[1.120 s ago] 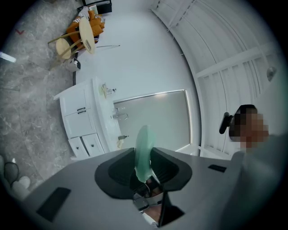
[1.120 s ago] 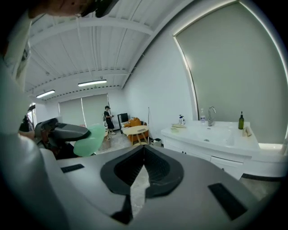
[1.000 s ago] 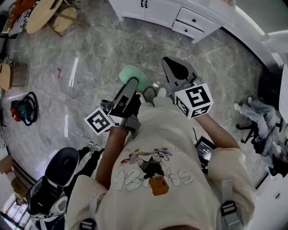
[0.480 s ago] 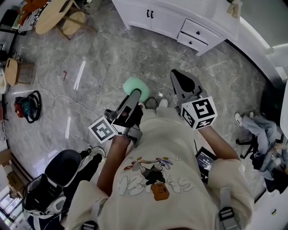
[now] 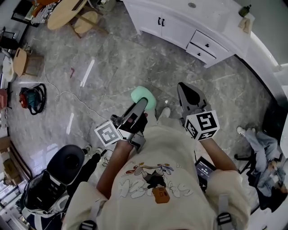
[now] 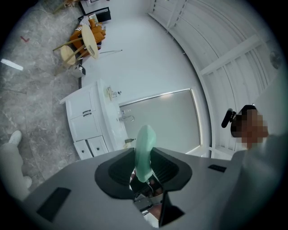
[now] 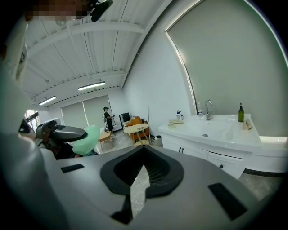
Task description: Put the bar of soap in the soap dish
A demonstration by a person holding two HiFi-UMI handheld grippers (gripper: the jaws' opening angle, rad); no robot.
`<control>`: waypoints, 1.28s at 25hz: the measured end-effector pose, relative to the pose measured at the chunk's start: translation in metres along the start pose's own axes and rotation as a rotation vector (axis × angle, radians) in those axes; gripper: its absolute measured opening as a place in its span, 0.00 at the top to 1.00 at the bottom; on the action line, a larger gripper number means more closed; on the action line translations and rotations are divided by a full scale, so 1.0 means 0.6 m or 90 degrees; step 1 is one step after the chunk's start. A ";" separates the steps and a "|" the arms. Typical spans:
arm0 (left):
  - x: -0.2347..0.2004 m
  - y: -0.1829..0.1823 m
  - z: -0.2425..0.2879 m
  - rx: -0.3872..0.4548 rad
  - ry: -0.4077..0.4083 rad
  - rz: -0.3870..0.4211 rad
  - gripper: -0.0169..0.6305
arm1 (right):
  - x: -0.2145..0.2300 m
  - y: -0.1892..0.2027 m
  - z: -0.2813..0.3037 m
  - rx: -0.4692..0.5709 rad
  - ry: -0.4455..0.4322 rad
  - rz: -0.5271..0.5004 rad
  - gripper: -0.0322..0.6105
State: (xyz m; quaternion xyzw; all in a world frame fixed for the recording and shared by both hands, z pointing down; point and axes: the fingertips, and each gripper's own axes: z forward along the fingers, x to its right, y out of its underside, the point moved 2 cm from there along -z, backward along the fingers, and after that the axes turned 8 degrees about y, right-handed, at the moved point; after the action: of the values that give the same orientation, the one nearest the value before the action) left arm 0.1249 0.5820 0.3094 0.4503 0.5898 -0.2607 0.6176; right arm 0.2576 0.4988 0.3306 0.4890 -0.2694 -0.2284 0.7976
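A mint-green bar of soap (image 5: 144, 97) is clamped on edge in my left gripper (image 5: 141, 104), held out over the grey marble floor in front of my body. In the left gripper view the soap (image 6: 145, 148) stands upright between the dark pads of that gripper (image 6: 144, 158). My right gripper (image 5: 186, 92) is beside it, shut with nothing in it; its tips (image 7: 144, 149) meet. The right gripper view also catches the soap (image 7: 88, 139) at the left. A small pale dish-like thing (image 7: 176, 121) lies on the vanity top; I cannot tell if it is the soap dish.
A white vanity (image 5: 189, 24) with drawers, a basin (image 7: 211, 132), a faucet (image 7: 208, 109) and a dark bottle (image 7: 240, 112) stands ahead. A round wooden table (image 5: 67, 10), a red tool (image 5: 32, 99) with a floor cable, a black chair (image 5: 67, 164) and someone's legs (image 5: 261, 139) are around.
The vanity has come closer and lower in the head view as I moved toward it. Both grippers keep their pose, with the soap still clamped in the left one.
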 end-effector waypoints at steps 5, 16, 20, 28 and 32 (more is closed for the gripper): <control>-0.016 -0.052 0.023 0.008 -0.001 -0.005 0.79 | 0.011 -0.015 0.052 -0.015 0.010 0.014 0.94; -0.093 -0.261 0.093 0.034 0.011 -0.044 0.79 | -0.003 -0.105 0.265 -0.051 0.006 -0.038 0.94; -0.099 -0.353 0.109 0.041 0.022 -0.048 0.79 | -0.026 -0.162 0.351 -0.043 0.002 -0.054 0.94; -0.136 -0.513 0.121 0.051 0.033 -0.044 0.79 | -0.058 -0.224 0.487 -0.033 0.023 -0.066 0.94; -0.147 -0.551 0.121 0.046 0.038 -0.047 0.79 | -0.062 -0.237 0.521 -0.029 0.040 -0.073 0.94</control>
State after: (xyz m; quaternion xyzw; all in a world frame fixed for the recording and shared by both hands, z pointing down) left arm -0.1362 0.3492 0.3047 0.4578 0.6143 -0.2907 0.5732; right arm 0.0110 0.2576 0.3124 0.4922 -0.2108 -0.2644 0.8021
